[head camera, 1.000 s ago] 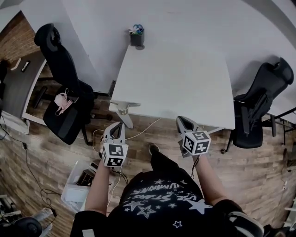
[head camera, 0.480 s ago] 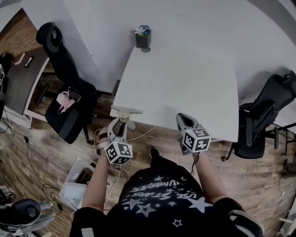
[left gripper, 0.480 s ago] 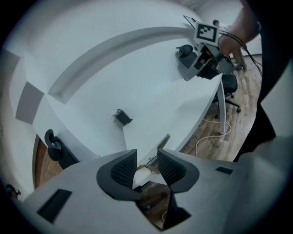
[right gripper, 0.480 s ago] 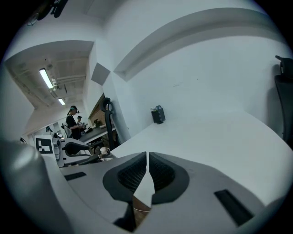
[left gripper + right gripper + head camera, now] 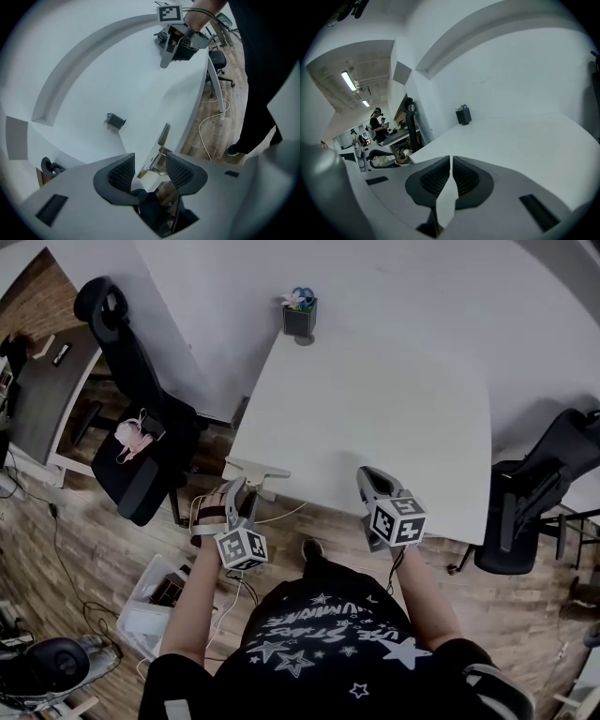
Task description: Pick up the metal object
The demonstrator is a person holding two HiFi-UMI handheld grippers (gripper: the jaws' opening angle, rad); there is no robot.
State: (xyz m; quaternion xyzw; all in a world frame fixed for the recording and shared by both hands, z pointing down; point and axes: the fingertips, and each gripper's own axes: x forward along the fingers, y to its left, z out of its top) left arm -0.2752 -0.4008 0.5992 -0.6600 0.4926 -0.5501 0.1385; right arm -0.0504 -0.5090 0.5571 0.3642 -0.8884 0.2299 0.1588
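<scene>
A small dark holder with bits in it (image 5: pixel 300 317) stands at the far end of the white table (image 5: pixel 375 418); it also shows in the left gripper view (image 5: pixel 115 121) and the right gripper view (image 5: pixel 463 115). I make out no other metal thing on the table. My left gripper (image 5: pixel 230 504) hangs below the table's near left corner, over the floor. Its jaws are opening, with nothing between its pads (image 5: pixel 123 172). My right gripper (image 5: pixel 368 479) is over the table's near edge, shut and empty (image 5: pixel 451 176).
A black office chair (image 5: pixel 131 409) with a pink item on it stands left of the table, another chair (image 5: pixel 534 493) to the right. A white table foot (image 5: pixel 258 470), a cable (image 5: pixel 281 514) and a grey bin (image 5: pixel 150 610) lie on the wood floor. People stand far off (image 5: pixel 377 123).
The left gripper's jaws have gone from shut to wide apart, and it has tilted a little. The head view has swung slightly left. The right gripper has barely moved.
</scene>
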